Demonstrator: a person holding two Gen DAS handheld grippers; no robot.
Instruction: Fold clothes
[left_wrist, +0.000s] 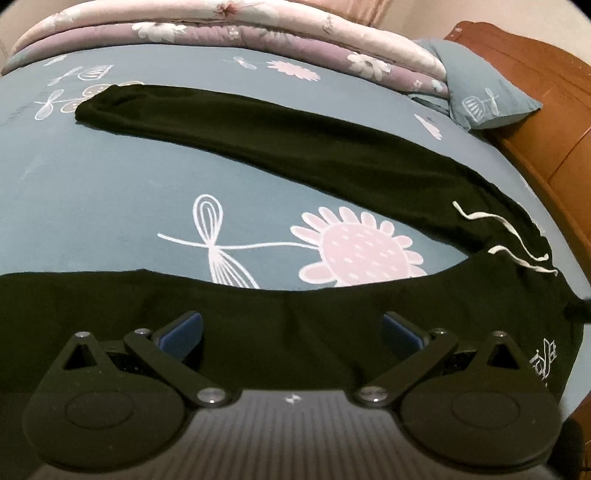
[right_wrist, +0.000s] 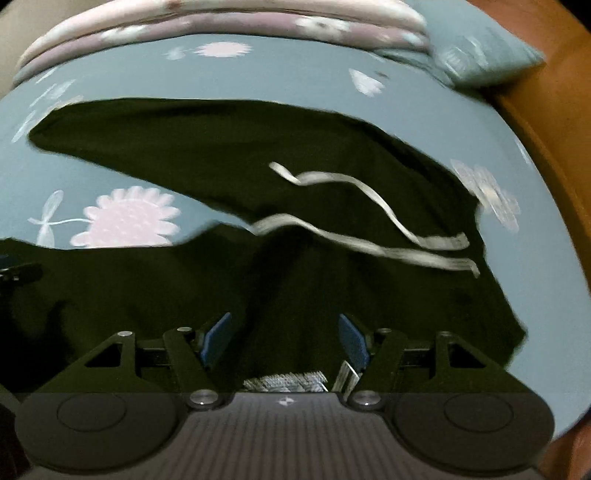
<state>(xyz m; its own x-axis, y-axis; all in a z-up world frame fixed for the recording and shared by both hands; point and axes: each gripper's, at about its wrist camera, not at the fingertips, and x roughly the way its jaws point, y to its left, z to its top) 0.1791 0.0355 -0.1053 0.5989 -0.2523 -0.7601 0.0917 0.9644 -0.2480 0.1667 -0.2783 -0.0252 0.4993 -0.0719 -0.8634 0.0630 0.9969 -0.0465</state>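
The left claw (left_wrist: 291, 332) is spread wide over black trousers (left_wrist: 258, 147), nothing gripped. The right claw (right_wrist: 284, 339) is parted above the waist, the pads clear of the cloth. The trousers are laid across the bed (left_wrist: 92, 192), white drawstrings (right_wrist: 351, 229) at centre right.

Matt black cloth trousers (left_wrist: 258, 140), soft printed cotton bedsheet (left_wrist: 110, 192), glossy reddish wood bed frame (left_wrist: 546, 110)

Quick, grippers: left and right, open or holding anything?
Left gripper: open, above the black trousers.
Right gripper: open, nothing held.
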